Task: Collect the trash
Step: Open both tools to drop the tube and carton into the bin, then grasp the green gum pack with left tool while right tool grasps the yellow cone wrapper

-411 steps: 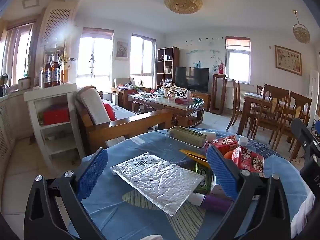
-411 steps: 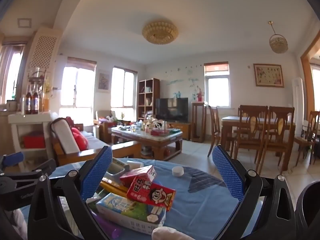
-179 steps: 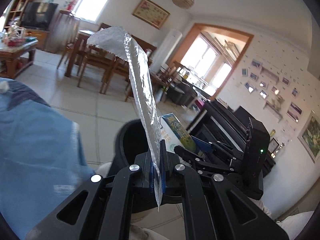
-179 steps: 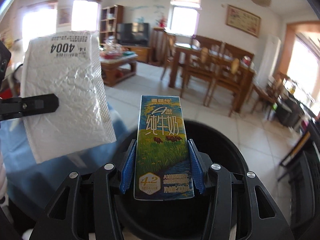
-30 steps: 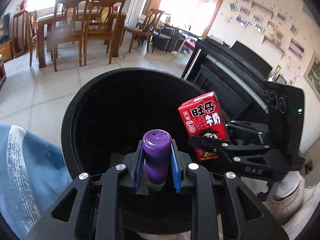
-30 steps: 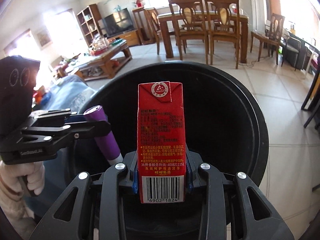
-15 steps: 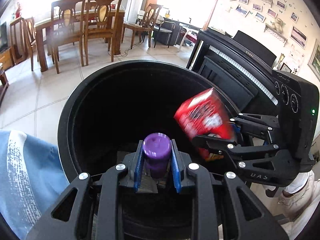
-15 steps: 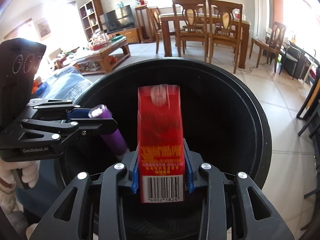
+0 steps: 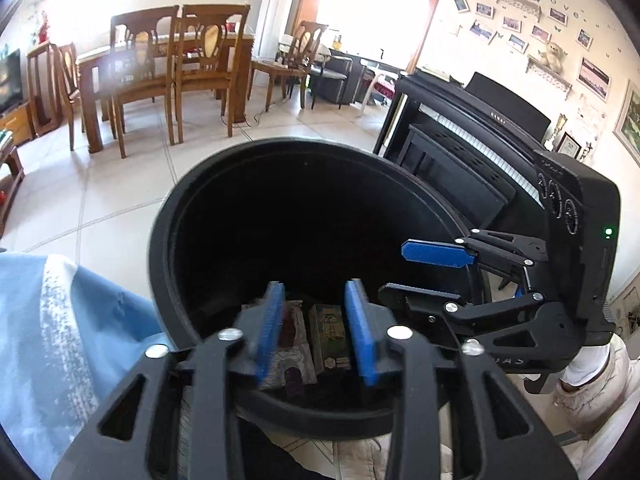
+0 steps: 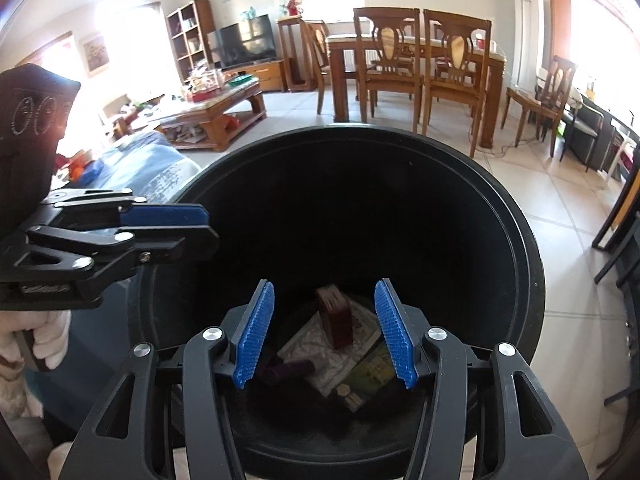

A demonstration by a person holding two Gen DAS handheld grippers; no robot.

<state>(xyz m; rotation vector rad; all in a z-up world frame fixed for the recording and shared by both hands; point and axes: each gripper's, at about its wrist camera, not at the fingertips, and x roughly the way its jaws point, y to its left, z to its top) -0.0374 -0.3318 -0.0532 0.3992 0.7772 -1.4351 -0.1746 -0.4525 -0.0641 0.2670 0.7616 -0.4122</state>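
Both drops are done: our left gripper and right gripper are opening with nothing between the pads. The purple tube and red carton we held a second ago now lie at the bottom of the black bin.

Bright daylight fills the room in both fisheye views. Windows on the right wrist view's left side are blown out to white glare, and a doorway in the left wrist view is overexposed. The inside of the black bin is deep shadow, its contents dim. Straight lines bow toward dark, vignetted corners. The left tool shows slight motion blur.
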